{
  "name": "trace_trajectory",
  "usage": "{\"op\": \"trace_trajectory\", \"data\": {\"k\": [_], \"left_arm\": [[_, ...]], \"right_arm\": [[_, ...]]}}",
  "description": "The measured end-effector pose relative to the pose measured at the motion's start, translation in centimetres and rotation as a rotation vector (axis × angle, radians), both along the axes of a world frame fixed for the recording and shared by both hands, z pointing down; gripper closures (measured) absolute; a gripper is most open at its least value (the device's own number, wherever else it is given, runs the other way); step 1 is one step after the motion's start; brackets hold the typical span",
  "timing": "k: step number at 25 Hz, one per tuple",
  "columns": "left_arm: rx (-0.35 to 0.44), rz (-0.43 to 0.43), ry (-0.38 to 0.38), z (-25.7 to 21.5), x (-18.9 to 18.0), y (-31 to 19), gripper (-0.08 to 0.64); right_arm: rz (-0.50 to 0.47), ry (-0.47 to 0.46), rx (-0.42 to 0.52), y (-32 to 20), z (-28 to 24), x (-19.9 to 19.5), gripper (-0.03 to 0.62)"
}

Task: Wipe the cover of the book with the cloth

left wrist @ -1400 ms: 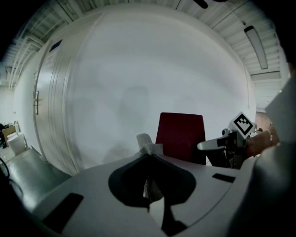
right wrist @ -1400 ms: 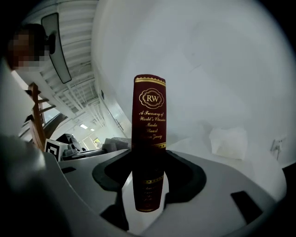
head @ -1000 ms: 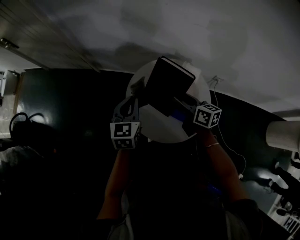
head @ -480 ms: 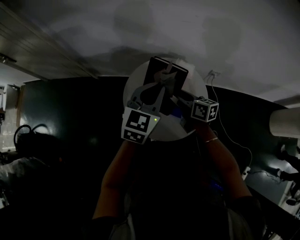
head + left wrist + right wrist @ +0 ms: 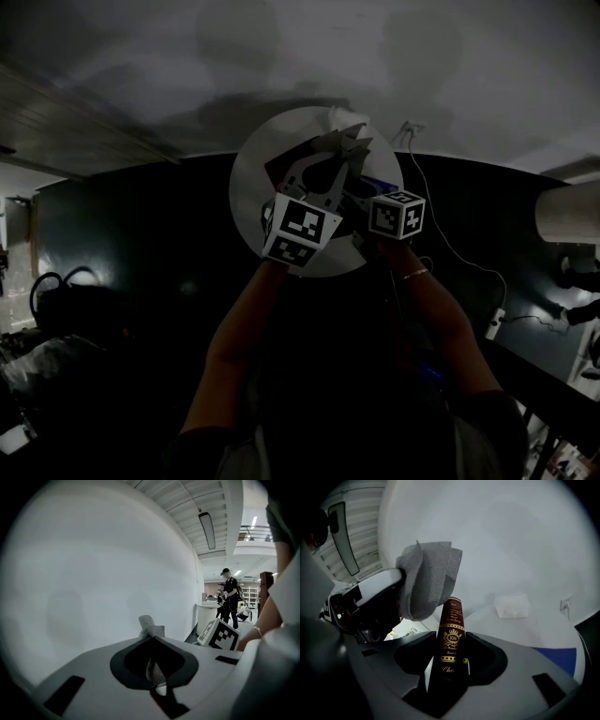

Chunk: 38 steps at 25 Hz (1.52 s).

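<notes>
Round white table (image 5: 246, 202) stands bright against the dark floor (image 5: 122, 244). On its top one small white folded piece, paper-like (image 5: 513, 605), lies flat, close to the pale wall (image 5: 525, 536). Nearer, a blue patch (image 5: 558, 660) shows; can't tell what.

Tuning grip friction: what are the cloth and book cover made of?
The cloth looks like grey matte fabric, likely microfibre: fine nubby weave, soft folds. The book has a dark red cover, smooth with a slight sheen, gold lettering and crest: coated paper or leatherette, can't tell which.
</notes>
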<state>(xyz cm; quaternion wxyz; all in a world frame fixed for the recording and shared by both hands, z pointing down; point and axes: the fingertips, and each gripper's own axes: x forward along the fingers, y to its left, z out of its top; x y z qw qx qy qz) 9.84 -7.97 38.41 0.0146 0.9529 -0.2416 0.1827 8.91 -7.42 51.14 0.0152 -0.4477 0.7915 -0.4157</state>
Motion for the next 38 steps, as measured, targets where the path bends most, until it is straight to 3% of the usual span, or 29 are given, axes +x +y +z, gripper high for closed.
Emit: {"op": "trace_trajectory", "data": {"k": [6, 14, 27, 38], "left_arm": [[-0.109, -0.015, -0.013, 3.3, -0.5, -1.2, 0.537], [-0.172, -0.095, -0.095, 7.4, -1.2, -3.1, 0.537], [-0.219, -0.285, -0.160, 10.8, -7.7, -6.7, 0.537], [-0.253, -0.432, -0.189, 13.1, -14.9, -7.7, 0.537]], "right_arm": [[0.028, 0.008, -0.030, -0.1, 1.1, 0.6, 0.383], [0.029, -0.034, -0.046, 0.4, 1.6, 1.7, 0.383], [0.041, -0.140, -0.023, -1.2, -0.1, 1.5, 0.383], [0.123, -0.226, -0.001, -2.8, -1.7, 1.7, 0.383]]}}
